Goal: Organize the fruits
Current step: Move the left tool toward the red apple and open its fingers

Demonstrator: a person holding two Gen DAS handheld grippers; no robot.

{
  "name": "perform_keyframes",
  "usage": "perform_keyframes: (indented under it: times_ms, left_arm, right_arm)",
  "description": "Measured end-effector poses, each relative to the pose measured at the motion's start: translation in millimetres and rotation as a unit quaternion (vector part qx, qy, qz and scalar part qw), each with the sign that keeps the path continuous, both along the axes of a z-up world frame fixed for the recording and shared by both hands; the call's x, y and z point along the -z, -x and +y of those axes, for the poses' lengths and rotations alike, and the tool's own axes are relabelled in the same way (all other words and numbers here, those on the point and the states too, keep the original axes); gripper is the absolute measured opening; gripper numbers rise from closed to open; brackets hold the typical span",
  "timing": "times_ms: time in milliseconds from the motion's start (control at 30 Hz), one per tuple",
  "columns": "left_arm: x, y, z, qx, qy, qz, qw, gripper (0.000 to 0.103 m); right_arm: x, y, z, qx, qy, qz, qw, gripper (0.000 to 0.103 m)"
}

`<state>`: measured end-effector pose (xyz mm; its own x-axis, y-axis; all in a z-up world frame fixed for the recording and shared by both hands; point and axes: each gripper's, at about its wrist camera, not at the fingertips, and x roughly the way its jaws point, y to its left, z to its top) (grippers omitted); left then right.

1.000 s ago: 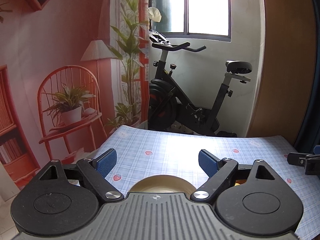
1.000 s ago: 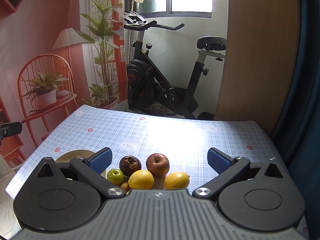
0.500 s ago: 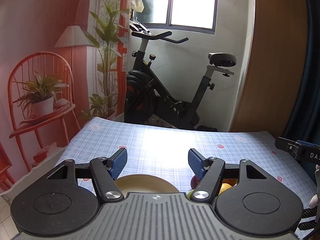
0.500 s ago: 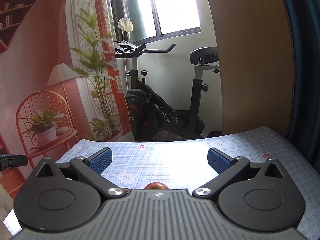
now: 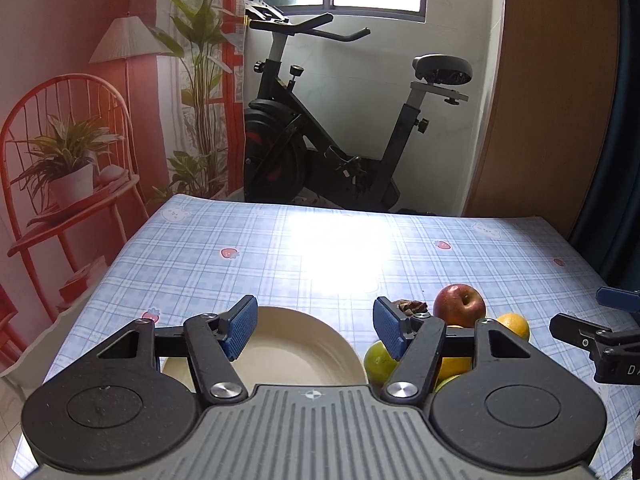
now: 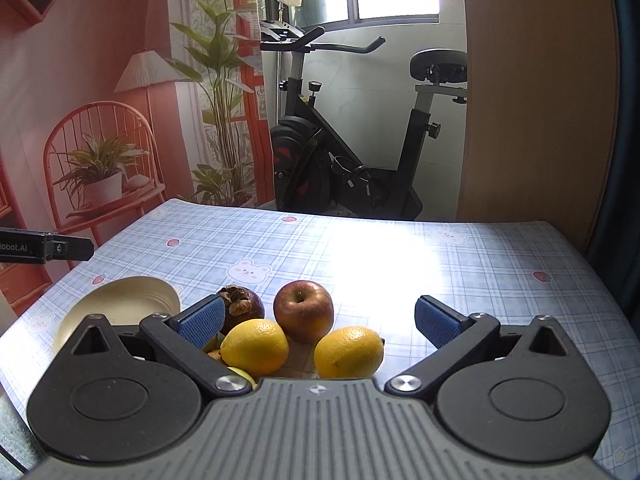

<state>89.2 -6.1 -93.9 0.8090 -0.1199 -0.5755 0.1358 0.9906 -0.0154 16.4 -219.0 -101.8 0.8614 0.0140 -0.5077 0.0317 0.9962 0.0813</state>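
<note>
From the left wrist I look down my left gripper (image 5: 316, 326) at a table (image 5: 280, 256) under a blue checked cloth printed with strawberries and bears. Its jaws have just been closing and now stand partly apart with nothing between them, hovering over a cream plate (image 5: 296, 348) at the near edge. Just right of the plate sits the fruit: a green fruit (image 5: 376, 360) half hidden behind my right finger, a red apple (image 5: 460, 302) further back, a dark mangosteen (image 5: 410, 305) peeking beside it, and a lemon (image 5: 514, 324) on the right. At the far right edge I see part of the right gripper (image 5: 600, 332); its body shows the letter "D", the rest is cut off. Beyond the table stands an exercise bike (image 5: 340, 136) under a window.

From the right wrist, my right gripper (image 6: 320, 322) has its jaws wide, gripping nothing. The fruit cluster lies between and just beyond them: the apple (image 6: 304, 312) in the middle, the mangosteen (image 6: 242, 306) touching its left, two lemons nearer me, one left (image 6: 254, 346) and one right (image 6: 348, 352). A sliver of green fruit (image 6: 240, 372) shows under the left finger. The plate (image 6: 120, 304) lies to the left, just beside the cluster. At the left edge the other gripper's black bar reads "Robot.AI".
</note>
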Motion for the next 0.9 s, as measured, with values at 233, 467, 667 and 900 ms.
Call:
perform_keyframes:
  times_ms: [233,467,667,900]
  left_arm:
    - [8,-9,-4,0.018,0.003,0.03,0.9994,0.066]
    - [-2,-26,-7,0.035,0.007,0.016,0.9992,0.061]
    - [-11,-50,-16,0.056,0.028,0.009,0.998,0.052]
    - [-2,-89,-44,0.101,0.03,0.032,0.9939,0.046]
  right_arm:
    - [12,-8,-8,-0.016,0.0,0.02,1.0,0.102]
    - [11,-25,-28,-0.027,-0.014,0.027,0.999,0.099]
    - [8,-52,-40,-0.048,0.002,0.035,0.998,0.092]
    - [30,-91,-47,-0.099,0.009,0.097,0.99,0.072]
